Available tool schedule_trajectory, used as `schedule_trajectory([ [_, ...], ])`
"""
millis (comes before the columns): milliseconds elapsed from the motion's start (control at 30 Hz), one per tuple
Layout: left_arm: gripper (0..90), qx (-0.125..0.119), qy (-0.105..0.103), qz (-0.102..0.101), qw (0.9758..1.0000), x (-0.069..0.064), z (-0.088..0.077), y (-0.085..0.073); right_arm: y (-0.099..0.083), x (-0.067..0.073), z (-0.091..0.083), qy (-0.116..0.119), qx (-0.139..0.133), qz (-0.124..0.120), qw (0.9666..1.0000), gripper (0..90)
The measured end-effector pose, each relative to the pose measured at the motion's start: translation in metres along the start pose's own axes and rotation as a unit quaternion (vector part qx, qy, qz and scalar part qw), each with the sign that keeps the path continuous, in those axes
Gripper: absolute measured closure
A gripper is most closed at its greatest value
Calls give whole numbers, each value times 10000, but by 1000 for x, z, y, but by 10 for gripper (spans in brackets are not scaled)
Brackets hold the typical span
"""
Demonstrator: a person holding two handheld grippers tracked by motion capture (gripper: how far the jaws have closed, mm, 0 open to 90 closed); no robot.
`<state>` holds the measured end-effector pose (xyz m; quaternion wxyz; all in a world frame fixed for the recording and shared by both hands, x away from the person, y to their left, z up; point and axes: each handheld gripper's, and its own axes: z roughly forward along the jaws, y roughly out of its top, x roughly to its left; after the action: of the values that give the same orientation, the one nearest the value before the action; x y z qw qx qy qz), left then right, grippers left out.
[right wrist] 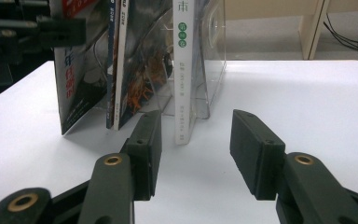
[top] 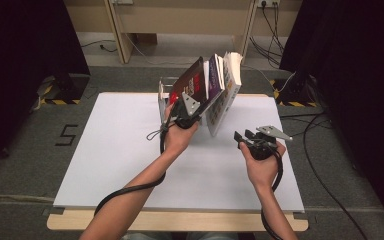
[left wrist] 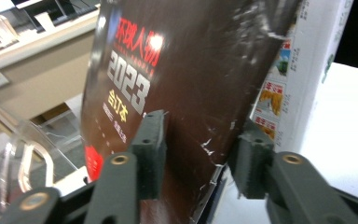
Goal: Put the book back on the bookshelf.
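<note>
The left gripper (top: 186, 111) has its jaws set around the lower edge of the dark magazine (left wrist: 186, 74), which leans in the clear stand (top: 163, 90) on the desk (top: 130, 150), while the right gripper (top: 247, 137) hangs open and empty, well apart.

On the white table (top: 130, 150), toward its far edge, a clear plastic book stand (top: 163, 90) holds three volumes leaning side by side: the 2023 magazine (top: 189, 82) at the left, a thinner magazine (top: 213, 75) in the middle, a thick white-spined book (top: 228, 90) at the right. The left gripper (top: 184, 111) sits just in front of the 2023 magazine, its jaws on either side of that cover's lower edge. The right gripper (top: 247, 137) lies nearer the person, right of the books and apart from them
</note>
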<state>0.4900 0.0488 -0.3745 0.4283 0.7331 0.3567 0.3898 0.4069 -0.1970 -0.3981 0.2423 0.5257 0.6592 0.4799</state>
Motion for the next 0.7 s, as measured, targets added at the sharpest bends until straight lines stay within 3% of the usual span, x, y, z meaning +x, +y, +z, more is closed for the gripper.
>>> schedule_trajectory([
  [133, 698, -45, 131, -49, 9999, 4, -2, 6, -1, -1, 0, -5, 6, 6, 10000, 541],
  [267, 804, -225, 211, -287, 9991, 12, -6, 8, -2, -2, 0, -11, 36, 24, 10000, 541],
  [300, 835, -311, 201, -496, 9981, 17, -8, 8, -2, -2, 1, -15, 49, 3, 10000, 541],
  [367, 848, -404, 204, -709, 9965, 23, -11, 6, -3, -2, 2, -11, 53, -4, 10000, 541],
  [467, 852, -524, 252, -832, 9948, 30, -15, 4, -3, -2, 2, -9, 69, 12, 10000, 541],
  [567, 855, -687, 391, -1069, 9911, 44, -21, 1, -4, -3, 2, -30, 81, -14, 10000, 541],
  [700, 857, -748, 537, -1217, 9883, 57, -27, -2, -4, -3, 2, -33, 89, -1, 10000, 541],
])
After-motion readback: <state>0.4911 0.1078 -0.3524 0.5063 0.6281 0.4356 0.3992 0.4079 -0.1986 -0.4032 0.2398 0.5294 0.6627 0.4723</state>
